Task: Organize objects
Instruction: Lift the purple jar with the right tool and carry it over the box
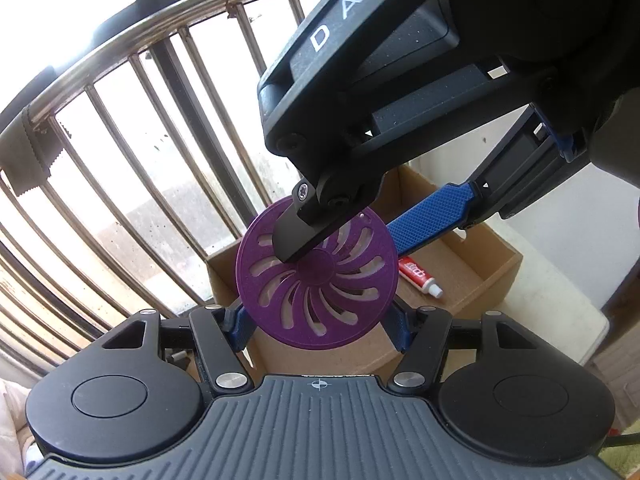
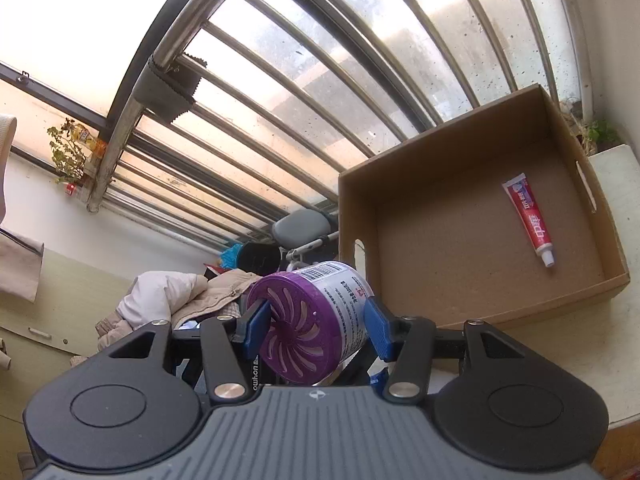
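Note:
A round air-freshener canister (image 2: 320, 320) with a purple vented lid (image 1: 316, 276) and a white printed label hangs in the air, lying on its side. My right gripper (image 2: 316, 320) is shut on it, its blue pads pressing both sides. In the left wrist view the right gripper (image 1: 344, 246) comes in from above. My left gripper (image 1: 320, 330) holds the same canister from lower down, blue fingers (image 1: 238, 326) against the lid's rim. Behind stands an open cardboard box (image 2: 440, 136) with a red toothpaste tube (image 2: 530, 220) lying inside, the same tube (image 1: 420, 276) and box (image 1: 500, 268) showing past the lid.
The box rests on a white tabletop (image 2: 560, 360) by a barred window (image 2: 280, 80). A pile of clothes (image 2: 180, 296) and a chair lie lower left beyond the table. A small plant (image 2: 68, 152) sits on the sill.

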`<state>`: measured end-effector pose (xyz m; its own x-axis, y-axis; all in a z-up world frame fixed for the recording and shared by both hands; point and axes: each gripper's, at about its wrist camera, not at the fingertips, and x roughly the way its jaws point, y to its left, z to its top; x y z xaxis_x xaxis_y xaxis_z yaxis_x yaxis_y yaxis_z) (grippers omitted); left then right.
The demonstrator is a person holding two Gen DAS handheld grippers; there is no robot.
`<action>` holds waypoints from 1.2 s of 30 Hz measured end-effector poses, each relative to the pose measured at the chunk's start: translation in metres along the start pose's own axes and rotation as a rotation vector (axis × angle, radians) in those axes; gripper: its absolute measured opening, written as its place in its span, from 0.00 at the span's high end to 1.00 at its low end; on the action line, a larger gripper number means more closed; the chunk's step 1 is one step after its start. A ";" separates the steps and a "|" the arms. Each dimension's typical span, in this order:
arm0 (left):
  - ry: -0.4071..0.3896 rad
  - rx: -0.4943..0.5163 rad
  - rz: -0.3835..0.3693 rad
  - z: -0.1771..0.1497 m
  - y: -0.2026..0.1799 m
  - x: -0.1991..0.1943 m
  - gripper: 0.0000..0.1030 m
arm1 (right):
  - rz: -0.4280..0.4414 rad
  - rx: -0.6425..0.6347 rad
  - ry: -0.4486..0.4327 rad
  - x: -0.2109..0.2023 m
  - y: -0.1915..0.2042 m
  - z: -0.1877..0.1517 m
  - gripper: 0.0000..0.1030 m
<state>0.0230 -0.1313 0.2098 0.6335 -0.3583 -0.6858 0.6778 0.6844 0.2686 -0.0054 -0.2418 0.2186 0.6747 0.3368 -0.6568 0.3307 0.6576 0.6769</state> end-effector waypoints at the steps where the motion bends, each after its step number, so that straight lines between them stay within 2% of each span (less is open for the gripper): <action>1: -0.005 0.001 -0.005 0.000 0.003 0.000 0.39 | -0.006 0.000 -0.006 0.000 0.003 0.000 0.46; 6: -0.029 0.004 -0.039 0.001 0.014 0.004 0.39 | -0.034 0.016 -0.037 0.002 0.010 0.000 0.46; 19: -0.049 -0.025 -0.115 -0.003 0.027 0.004 0.39 | -0.114 0.031 -0.049 0.005 0.019 -0.003 0.46; 29: -0.022 -0.094 -0.103 -0.012 0.047 0.014 0.38 | -0.114 0.007 -0.006 0.035 0.034 0.003 0.46; 36: 0.035 -0.167 -0.077 -0.010 0.063 0.030 0.38 | -0.100 -0.016 0.061 0.068 0.032 0.018 0.46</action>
<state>0.0810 -0.0932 0.1992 0.5670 -0.3928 -0.7240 0.6506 0.7527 0.1010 0.0630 -0.2104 0.2015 0.5971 0.3095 -0.7401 0.3829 0.7007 0.6020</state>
